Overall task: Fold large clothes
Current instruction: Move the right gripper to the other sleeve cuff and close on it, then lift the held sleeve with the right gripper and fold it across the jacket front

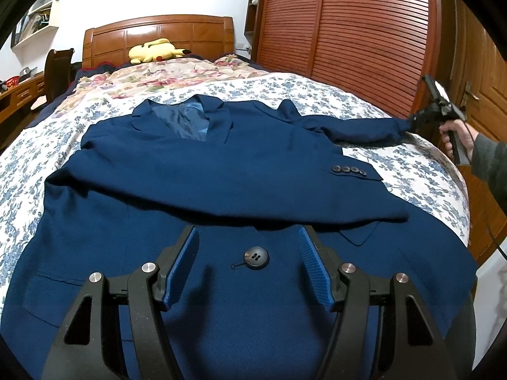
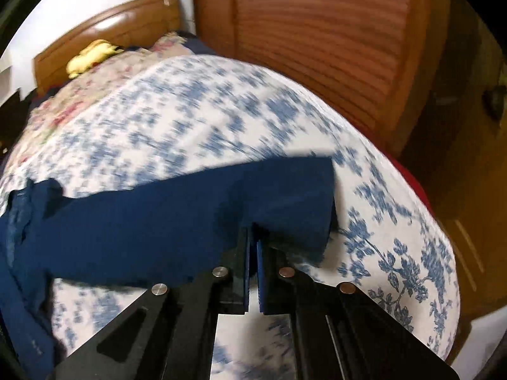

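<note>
Right claw (image 2: pixel 253 237) pinching jacket sleeve (image 2: pixel 190 215); left claw (image 1: pixel 248 247) spread above.

Blurred floral bedsheet (image 2: pixel 196 120); blazer (image 2: pixel 126 221) cuff hiding right claw (image 2: pixel 253 237) tips.

One navy jacket (image 1: pixel 221 164) lies on one bed (image 1: pixel 412 171). Two sleeves show: one sleeve (image 1: pixel 202 190) folded across the chest, the other sleeve (image 1: pixel 358 128) stretched toward 2 o'clock. Four small cuff buttons (image 1: pixel 348 170) sit in a row, and one large front button (image 1: pixel 256 257) at 6 o'clock. One yellow plush toy (image 1: pixel 155 50) rests at 11 o'clock. Two claws: left claw (image 1: pixel 248 266), right claw (image 2: pixel 253 247).
</note>
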